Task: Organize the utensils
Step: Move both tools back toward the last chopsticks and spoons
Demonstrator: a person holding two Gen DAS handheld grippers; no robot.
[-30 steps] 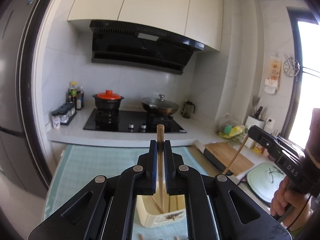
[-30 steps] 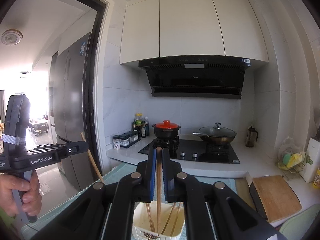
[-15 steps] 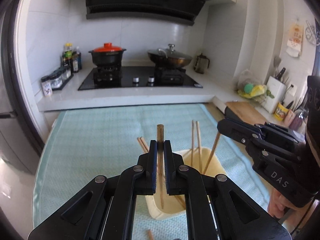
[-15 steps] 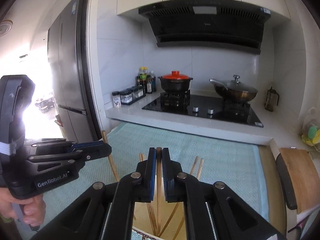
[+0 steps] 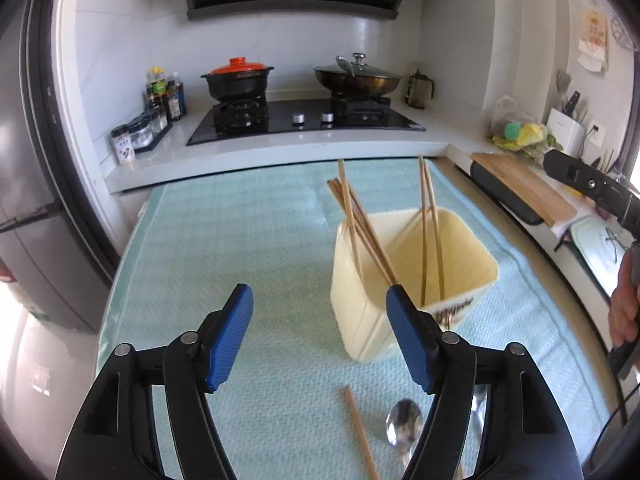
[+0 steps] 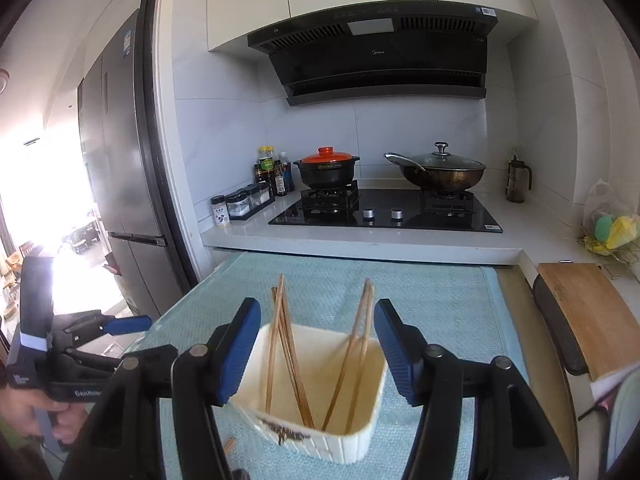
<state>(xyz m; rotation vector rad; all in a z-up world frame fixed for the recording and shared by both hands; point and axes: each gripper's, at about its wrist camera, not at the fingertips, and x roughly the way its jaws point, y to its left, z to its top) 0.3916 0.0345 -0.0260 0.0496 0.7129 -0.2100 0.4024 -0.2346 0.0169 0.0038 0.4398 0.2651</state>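
Wooden chopsticks [image 5: 356, 220] are stood leaning in the cream rectangular plastic holder [image 5: 404, 280] on the teal woven mat [image 5: 240, 240], one loose wooden chopstick [image 5: 360, 432] and a metal spoon [image 5: 403, 420] laid before it, black stovetop [image 5: 304, 120] behind.

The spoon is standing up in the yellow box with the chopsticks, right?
Not quite. The spoon lies flat on the green mat, in front of the yellow box, as the left wrist view shows. Only the chopsticks stand in the box.
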